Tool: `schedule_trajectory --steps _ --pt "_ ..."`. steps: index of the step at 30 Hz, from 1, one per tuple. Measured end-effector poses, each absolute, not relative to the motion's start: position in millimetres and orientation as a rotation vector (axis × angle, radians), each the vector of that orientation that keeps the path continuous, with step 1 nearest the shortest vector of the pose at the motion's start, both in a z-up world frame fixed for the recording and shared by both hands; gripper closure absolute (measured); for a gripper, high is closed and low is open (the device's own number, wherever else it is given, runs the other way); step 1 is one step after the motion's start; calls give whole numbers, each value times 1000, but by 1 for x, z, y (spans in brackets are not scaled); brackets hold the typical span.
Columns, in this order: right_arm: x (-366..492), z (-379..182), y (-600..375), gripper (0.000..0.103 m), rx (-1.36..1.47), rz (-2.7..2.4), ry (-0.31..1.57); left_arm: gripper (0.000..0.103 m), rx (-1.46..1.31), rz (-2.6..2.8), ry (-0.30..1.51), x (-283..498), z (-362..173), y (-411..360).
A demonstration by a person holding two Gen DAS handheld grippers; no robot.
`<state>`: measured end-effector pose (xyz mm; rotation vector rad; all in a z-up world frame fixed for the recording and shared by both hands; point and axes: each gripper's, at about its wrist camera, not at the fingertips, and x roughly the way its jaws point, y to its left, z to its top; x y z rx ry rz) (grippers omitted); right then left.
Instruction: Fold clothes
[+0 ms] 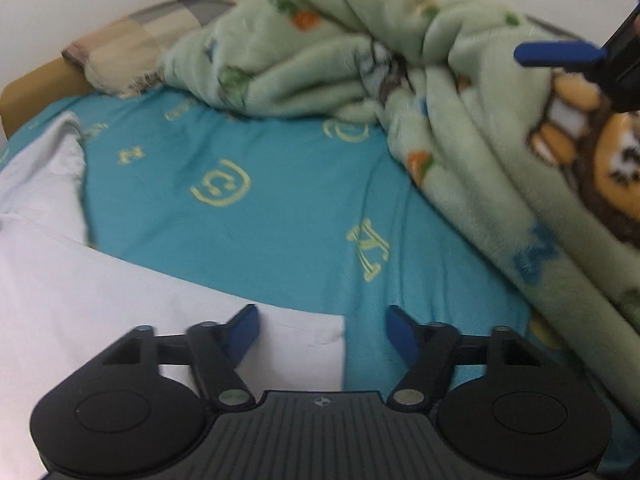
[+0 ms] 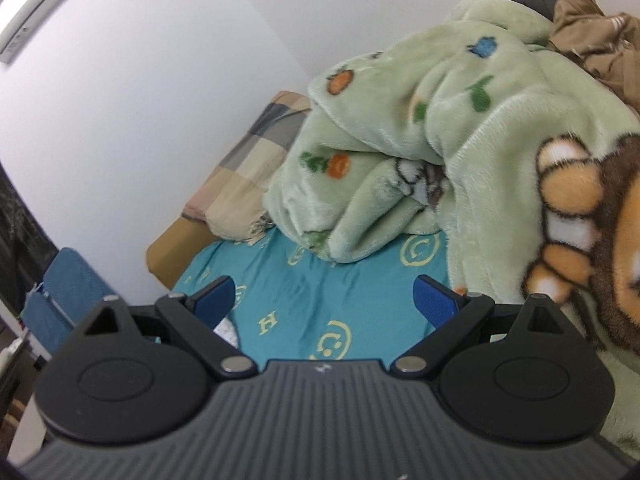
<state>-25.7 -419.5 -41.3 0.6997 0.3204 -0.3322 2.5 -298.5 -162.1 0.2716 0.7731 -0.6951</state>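
Left claw (image 1: 322, 330) seemingly above white garment (image 1: 80, 300)

Teal bed sheet (image 1: 280, 200), scattered with pale yellow letters and circled marks. White garment (image 1: 80, 288) at the left, plain, no print. Pale green fleece blanket (image 1: 320, 60) heaped behind, dotted with orange and dark green carrots, blue lettering, plus a big brown-and-orange cartoon animal with white patches. Checked pillow (image 2: 248, 160) in beige, grey and tan against a white wall (image 2: 160, 80). Tan-brown clothes (image 2: 592, 36) bunched at far right. Left claw (image 1: 322, 328) and right claw (image 2: 324, 300): black bodies, bright blue pads on both.
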Motion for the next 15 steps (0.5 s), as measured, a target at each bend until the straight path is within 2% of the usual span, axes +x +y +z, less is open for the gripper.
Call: schedule_trajectory --steps 1,2,4,15 --pt "-25 -44 -426 6 714 -344 321 50 281 -698 783 3 -169 -307" --pt "-25 -47 -432 6 728 -356 321 71 291 -701 792 4 -175 -316" --pt "-22 -52 -435 6 737 -377 333 95 292 -666 803 10 -181 -314" --pt "-13 -46 -411 6 630 -294 326 96 39 -572 691 -17 -83 -194"
